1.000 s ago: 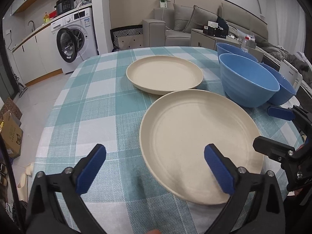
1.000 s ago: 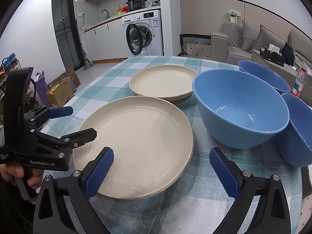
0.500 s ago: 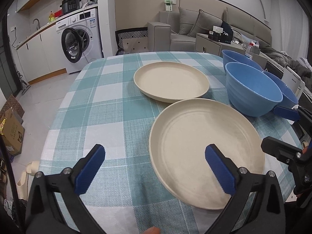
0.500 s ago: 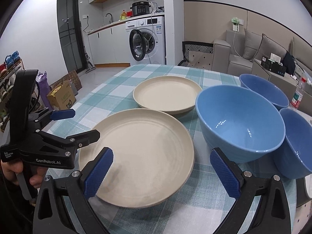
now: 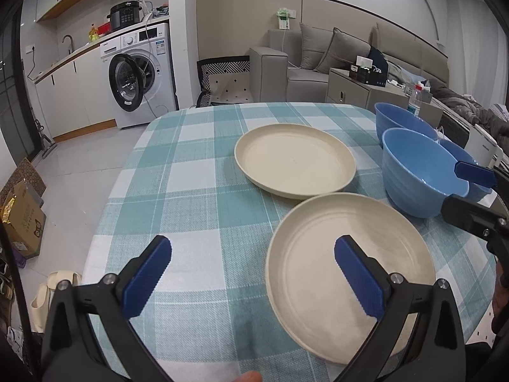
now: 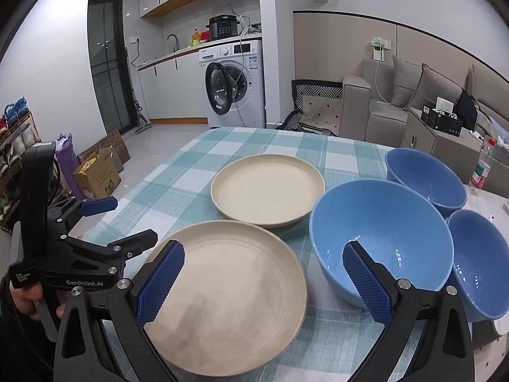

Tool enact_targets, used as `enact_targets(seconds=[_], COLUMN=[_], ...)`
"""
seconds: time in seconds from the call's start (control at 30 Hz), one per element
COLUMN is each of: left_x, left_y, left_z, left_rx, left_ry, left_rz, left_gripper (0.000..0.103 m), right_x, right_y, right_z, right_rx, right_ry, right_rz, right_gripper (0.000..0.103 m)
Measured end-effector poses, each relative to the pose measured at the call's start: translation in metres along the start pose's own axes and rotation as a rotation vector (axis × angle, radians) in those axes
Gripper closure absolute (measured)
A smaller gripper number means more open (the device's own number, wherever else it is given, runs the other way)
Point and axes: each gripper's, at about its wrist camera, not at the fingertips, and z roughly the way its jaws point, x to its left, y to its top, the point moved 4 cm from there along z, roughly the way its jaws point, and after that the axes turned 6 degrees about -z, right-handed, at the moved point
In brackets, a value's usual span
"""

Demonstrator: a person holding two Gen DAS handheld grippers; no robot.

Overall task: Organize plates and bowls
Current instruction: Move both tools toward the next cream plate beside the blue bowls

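two cream plates and three blue bowls on a tabletop (image 5: pixel 197 191) covered with a teal-and-white checked cloth. the near plate (image 5: pixel 350 273) lies flat at the near edge of the tabletop; the far plate (image 5: pixel 294 159) lies just beyond it, their rims close together or touching, which cannot be told. to the right of the plates, the large bowl (image 6: pixel 381 235) stands upright beside the near plate; the far bowl (image 6: pixel 424 181) stands behind it and the small bowl (image 6: pixel 480 261) at its right, all three close together.

the left gripper (image 5: pixel 251 273) hovers above the near edge of the tabletop, fingers spread wide and holding nothing, its right finger (image 5: pixel 358 280) over the near plate. the right gripper (image 6: pixel 264 283) hovers likewise, fingers wide apart and empty, its left finger (image 6: pixel 160 281) over the near plate and its right finger (image 6: pixel 366 281) in front of the large bowl. a hand (image 6: pixel 24 297) grips the left gripper's handle.

background: a washing machine (image 5: pixel 140 73) with its door open, a grey sofa (image 5: pixel 318 60).
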Motion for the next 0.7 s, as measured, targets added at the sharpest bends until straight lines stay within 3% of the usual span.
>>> enact_targets(seconds=[0.7], left_x=[0.020], left_y=[0.038], left_z=[0.026], left_rx=[0.022], left_ry=[0.009], left_rz=[-0.054], left_gripper=[0.000], right_x=[-0.009], right_y=[0.043], right_z=[0.024], right_rx=[0.020], right_ry=[0.013], right_rz=[-0.009], right_gripper=[0.001])
